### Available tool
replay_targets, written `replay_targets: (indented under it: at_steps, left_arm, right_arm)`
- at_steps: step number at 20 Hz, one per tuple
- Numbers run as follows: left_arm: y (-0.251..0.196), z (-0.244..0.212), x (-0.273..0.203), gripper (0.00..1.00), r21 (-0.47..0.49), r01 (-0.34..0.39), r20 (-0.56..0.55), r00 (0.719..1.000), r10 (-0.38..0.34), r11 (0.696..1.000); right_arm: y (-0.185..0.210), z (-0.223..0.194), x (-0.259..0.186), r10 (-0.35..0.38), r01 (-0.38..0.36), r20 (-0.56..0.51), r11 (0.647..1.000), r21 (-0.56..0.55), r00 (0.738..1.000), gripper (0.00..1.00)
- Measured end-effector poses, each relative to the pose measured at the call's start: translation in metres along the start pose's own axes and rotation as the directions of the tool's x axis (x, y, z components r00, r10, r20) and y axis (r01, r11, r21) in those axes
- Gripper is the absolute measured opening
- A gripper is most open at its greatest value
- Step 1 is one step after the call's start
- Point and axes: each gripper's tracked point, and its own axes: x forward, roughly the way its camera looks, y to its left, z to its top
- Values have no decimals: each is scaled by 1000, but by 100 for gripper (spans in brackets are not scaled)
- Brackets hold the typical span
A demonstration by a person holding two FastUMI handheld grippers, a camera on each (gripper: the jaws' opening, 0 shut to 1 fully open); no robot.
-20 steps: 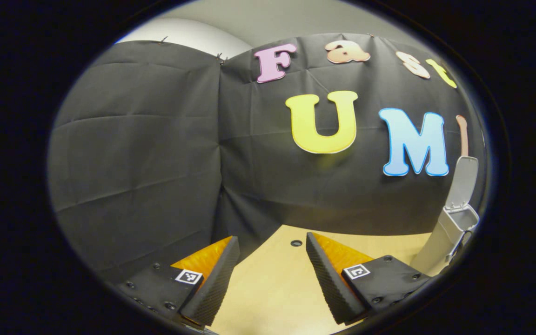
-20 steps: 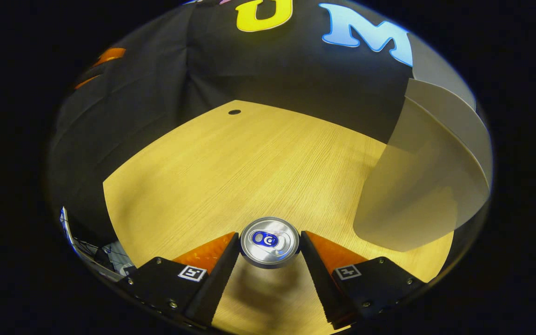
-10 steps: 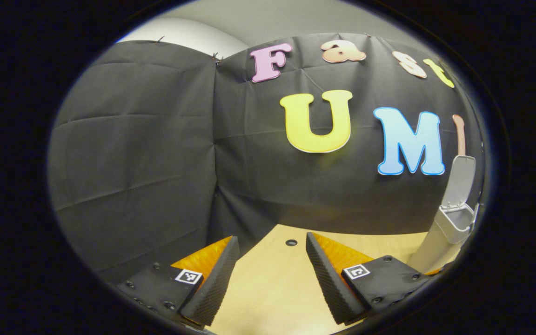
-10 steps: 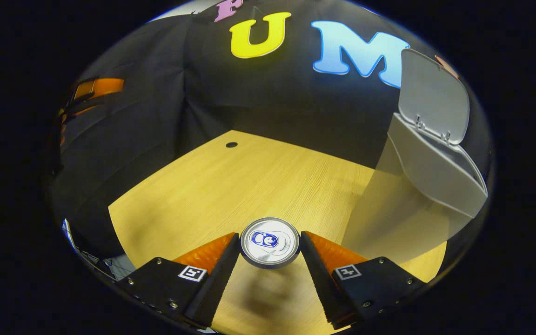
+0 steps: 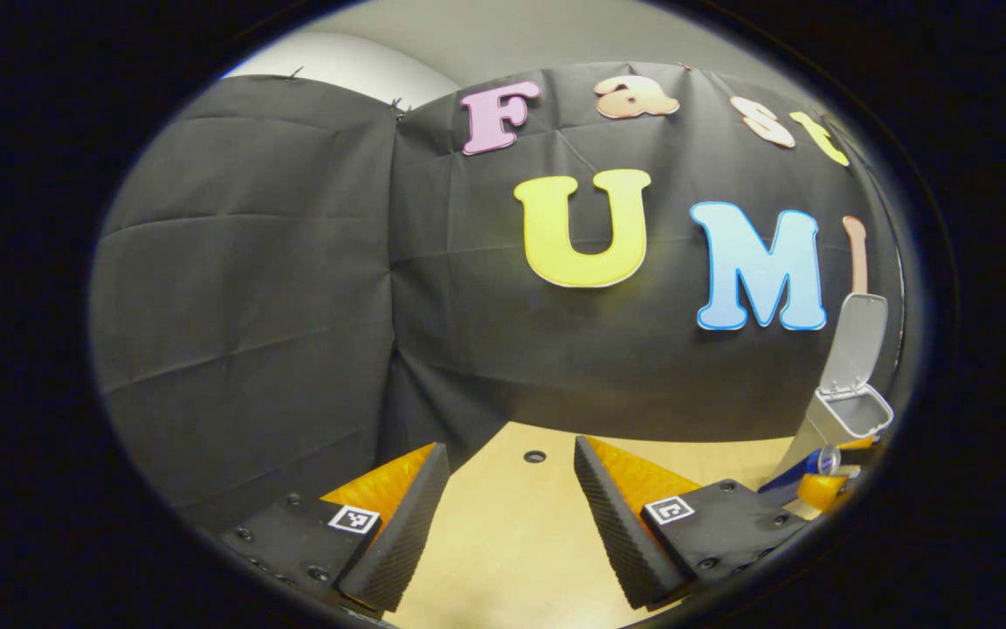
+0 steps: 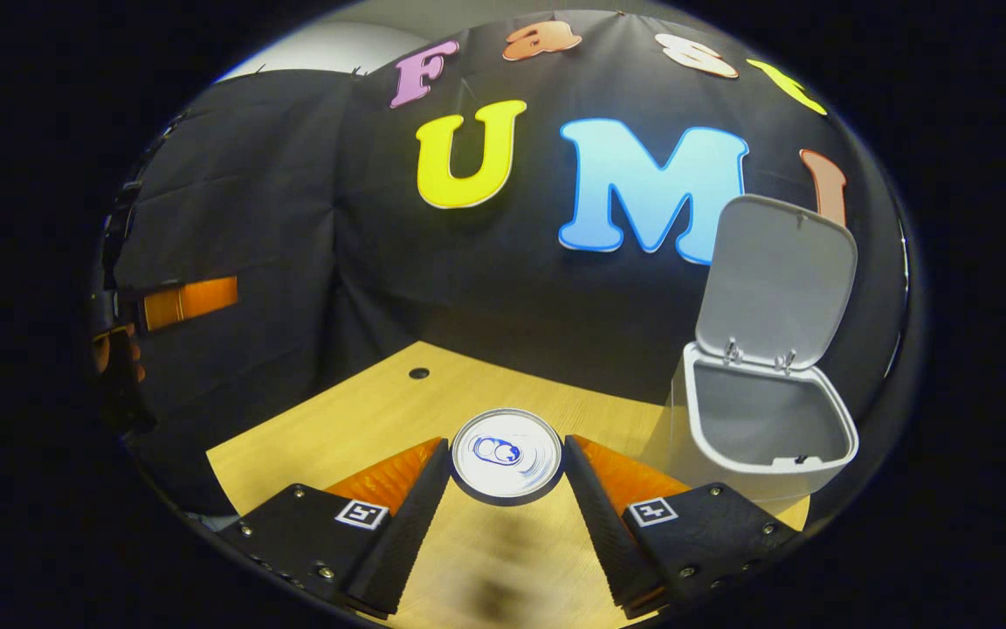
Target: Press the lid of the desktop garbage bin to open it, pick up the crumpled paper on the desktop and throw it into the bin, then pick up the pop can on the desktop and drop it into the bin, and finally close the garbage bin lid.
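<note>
A: So, what's changed in the last sec?

B: Left gripper (image 5: 512,515) first: idle, fingers spread w/ nothing btwn them, just bare desk (image 5: 503,542) below. Far off to its right the bin (image 5: 848,411) has slid a bit lower in the left gripper view, and the pop can (image 5: 795,476) now shows below the bin's rim, w/ the other gripper's finger beside it.

A: And the right gripper?

B: Right gripper (image 6: 506,485) is clamped on the pop can (image 6: 506,454), both fingers pressing its sides. A sec ago it looked down on the desk w/ the bin a blur at the edge; now it's risen and levelled, so the bin (image 6: 761,437) sits ahead and to its right, mouth facing it.

A: Meaning?

B: Can's lifted, carry underway. Drop not yet done, I'd say.

A: How's the can look?

B: Upright, silver top w/ blue tab, undented as far as I can tell. Lid (image 6: 774,279) stands up behind the mouth. Crumpled paper isn't on the desk (image 6: 363,428), so prob. already binned; inside of the bin is too shadowed to confirm.
</note>
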Motion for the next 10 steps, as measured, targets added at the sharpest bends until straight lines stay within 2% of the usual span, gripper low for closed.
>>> replay_targets:
  at_steps: [4, 5, 6, 10]
  left_arm:
    - [-3, 1, 0, 100, 0, 5, 1, 1000, -5, 1000]
    - [-3, 2, 0, 100, 0, 6, 2, 1000, -6, 1000]
    - [-3, 3, 0, 95, 2, 5, 3, 1000, -5, 1000]
    - [-2, 0, 0, 95, -2, 1, 0, 1000, -1, 1000]
  right_arm:
    - [-22, 36, -6, -48, 47, 81, 999, 16, 996, 84]
    - [-30, 43, -7, -69, 68, 100, 998, 18, 993, 84]
    - [-41, 51, -9, -92, 90, 119, 996, 19, 989, 84]
    - [-80, 69, -20, -184, 180, 167, 983, 36, 969, 84]
